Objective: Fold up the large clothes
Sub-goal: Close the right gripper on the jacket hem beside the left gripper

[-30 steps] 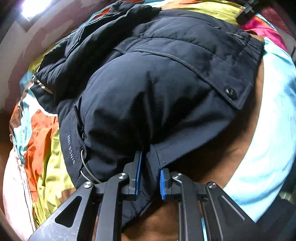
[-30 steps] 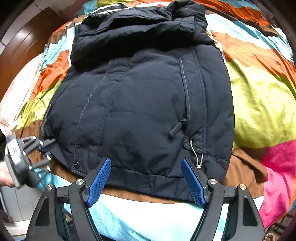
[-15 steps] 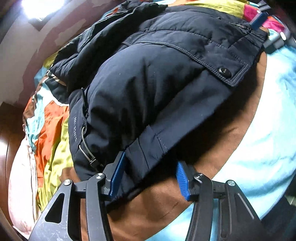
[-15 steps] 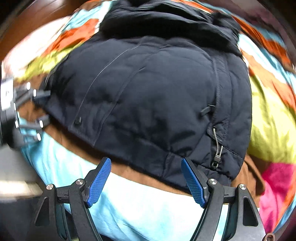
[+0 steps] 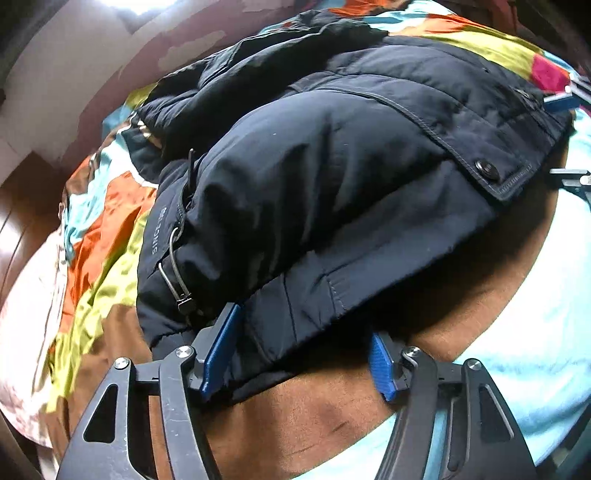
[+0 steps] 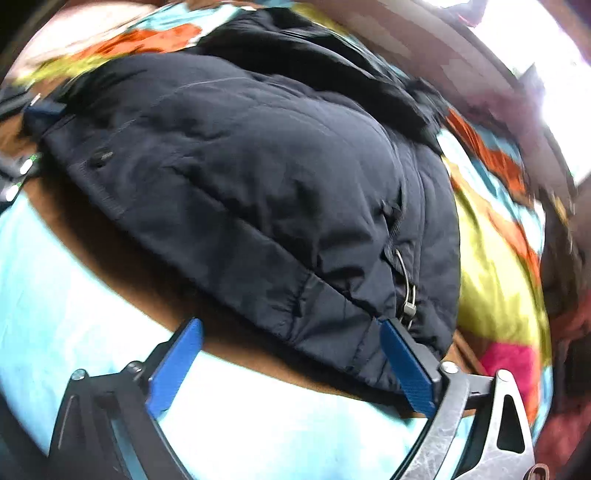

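A dark navy padded jacket (image 5: pixel 332 177) lies on a colourful bedspread (image 5: pixel 99 258), hem toward me. It also fills the right wrist view (image 6: pixel 258 184). My left gripper (image 5: pixel 303 354) is open at the jacket's near left hem corner, its jaws spread either side of the hem edge. A metal zip pull (image 5: pixel 177 273) hangs just left of it. My right gripper (image 6: pixel 291 358) is open at the near right hem corner, beside another zip pull (image 6: pixel 408 291). Neither grips cloth.
The bedspread has orange, yellow-green, pink, brown and light blue (image 6: pixel 74 295) patches. A white pillow (image 5: pixel 26 317) lies at the left edge. A wall and bright window (image 5: pixel 140 7) stand behind the bed. The right view is motion-blurred.
My left gripper was shut on the hem corner; it has opened and let go. My right gripper, open throughout, has swung rightward to the jacket's right hem corner.
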`<state>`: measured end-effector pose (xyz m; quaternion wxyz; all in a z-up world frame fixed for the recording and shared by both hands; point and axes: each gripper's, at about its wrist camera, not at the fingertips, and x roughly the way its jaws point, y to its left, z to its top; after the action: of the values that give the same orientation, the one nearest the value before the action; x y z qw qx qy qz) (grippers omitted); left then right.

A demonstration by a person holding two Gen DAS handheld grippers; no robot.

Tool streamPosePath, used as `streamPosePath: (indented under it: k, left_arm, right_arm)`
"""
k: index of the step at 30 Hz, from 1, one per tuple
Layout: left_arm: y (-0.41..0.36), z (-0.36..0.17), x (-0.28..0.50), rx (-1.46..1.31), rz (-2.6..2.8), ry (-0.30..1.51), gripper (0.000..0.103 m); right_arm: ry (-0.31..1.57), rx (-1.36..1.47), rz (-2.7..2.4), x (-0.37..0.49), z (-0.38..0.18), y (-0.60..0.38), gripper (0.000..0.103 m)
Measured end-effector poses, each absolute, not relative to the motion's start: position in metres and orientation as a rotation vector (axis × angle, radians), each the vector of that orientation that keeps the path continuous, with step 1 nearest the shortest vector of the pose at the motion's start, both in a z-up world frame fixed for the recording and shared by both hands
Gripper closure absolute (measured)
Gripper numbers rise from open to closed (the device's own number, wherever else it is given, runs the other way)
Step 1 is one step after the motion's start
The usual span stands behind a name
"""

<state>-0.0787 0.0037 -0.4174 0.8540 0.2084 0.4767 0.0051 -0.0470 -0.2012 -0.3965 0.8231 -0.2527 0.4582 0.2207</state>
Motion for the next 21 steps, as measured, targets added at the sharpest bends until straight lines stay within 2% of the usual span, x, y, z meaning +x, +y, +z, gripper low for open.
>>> streamPosePath:
  k: [6,9,10,12,13,16,18,21]
  left_arm:
    - [0.008,-0.407,-0.064,0.355,0.043,1.015,0.043]
    - [0.009,-0.402,-0.057,0.333,0.062,1.014,0.045]
    - [0.010,-0.402,-0.056,0.331,0.061,1.016,0.047]
    - [0.008,-0.403,-0.056,0.338,0.045,1.027,0.055]
    - [0.007,-0.403,-0.056,0.347,0.039,1.028,0.058]
    - [0.009,-0.399,-0.060,0.350,0.010,1.034,0.070]
    - [0.010,-0.396,-0.062,0.354,-0.007,1.038,0.072]
    - [0.015,-0.388,-0.061,0.320,-0.022,1.047,0.077]
  right_arm:
    - [0.952,-0.486,0.433,-0.025,-0.384,-0.198,0.004]
    - [0.942,-0.475,0.445,-0.018,-0.377,-0.199,0.007]
    - [0.949,-0.479,0.460,-0.017,-0.378,-0.198,0.014]
    - [0.992,-0.497,0.504,-0.018,-0.384,-0.196,0.037]
    - [1.007,-0.517,0.516,-0.018,-0.387,-0.194,0.058]
    - [1.015,-0.513,0.509,-0.018,-0.385,-0.195,0.073]
    - [1.020,-0.507,0.503,-0.018,-0.382,-0.196,0.075]
    - [1.036,-0.462,0.508,-0.012,-0.374,-0.199,0.084]
